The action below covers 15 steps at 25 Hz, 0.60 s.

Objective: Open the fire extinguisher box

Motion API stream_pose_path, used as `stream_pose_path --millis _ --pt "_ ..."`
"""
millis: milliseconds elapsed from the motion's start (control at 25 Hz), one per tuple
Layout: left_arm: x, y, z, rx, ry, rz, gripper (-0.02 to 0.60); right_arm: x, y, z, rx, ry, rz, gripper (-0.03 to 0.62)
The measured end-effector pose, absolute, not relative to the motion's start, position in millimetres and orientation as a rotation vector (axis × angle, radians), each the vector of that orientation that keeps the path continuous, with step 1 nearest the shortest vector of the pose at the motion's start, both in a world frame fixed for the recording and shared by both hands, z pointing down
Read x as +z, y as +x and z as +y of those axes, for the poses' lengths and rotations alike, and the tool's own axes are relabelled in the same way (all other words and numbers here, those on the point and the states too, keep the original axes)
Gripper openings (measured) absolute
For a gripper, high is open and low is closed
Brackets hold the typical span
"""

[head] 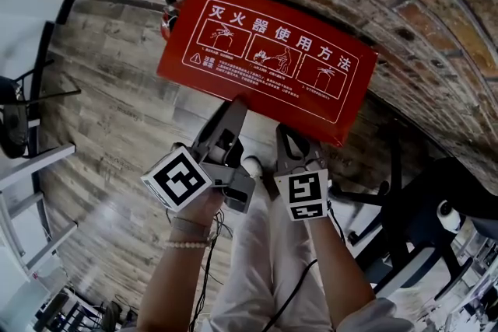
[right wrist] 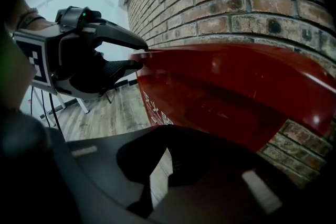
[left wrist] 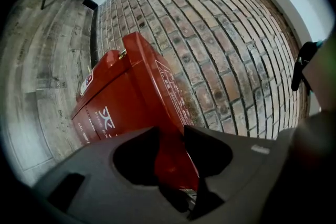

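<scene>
A red fire extinguisher box stands on the wood floor against the brick wall. Its lid, printed with white instruction pictures, is tilted up off the box body. My left gripper is shut on the lid's near edge, which runs between its jaws. In the right gripper view the same gripper pinches the lid from above and below. My right gripper is shut and holds nothing. It sits just under the lid's edge, its jaws pointing below the lid's underside.
The brick wall runs behind the box. A red extinguisher top shows at the box's far corner. A black chair stands at the right, white furniture at the left. The person's legs are below the grippers.
</scene>
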<state>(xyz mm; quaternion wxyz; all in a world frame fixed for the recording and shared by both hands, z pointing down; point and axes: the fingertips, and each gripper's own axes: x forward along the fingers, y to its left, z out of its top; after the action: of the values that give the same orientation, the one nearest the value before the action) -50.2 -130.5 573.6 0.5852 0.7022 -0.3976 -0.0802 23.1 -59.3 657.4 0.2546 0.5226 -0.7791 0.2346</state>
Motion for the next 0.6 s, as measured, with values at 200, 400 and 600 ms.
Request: stream_pose_path --millis 200,400,600 --pt "565 -50 -129 -0.188 1.643 -0.918 0.141 654 25 -57 0.635 1.417 -2.117 0.005" --pt "552 -48 -133 -0.206 1.651 -0.912 0.140 653 20 -51 0.631 1.377 -2.123 0.005" --pt "537 -44 -135 -0.236 1.674 -0.881 0.137 656 20 -46 0.652 1.385 -2.121 0.005"
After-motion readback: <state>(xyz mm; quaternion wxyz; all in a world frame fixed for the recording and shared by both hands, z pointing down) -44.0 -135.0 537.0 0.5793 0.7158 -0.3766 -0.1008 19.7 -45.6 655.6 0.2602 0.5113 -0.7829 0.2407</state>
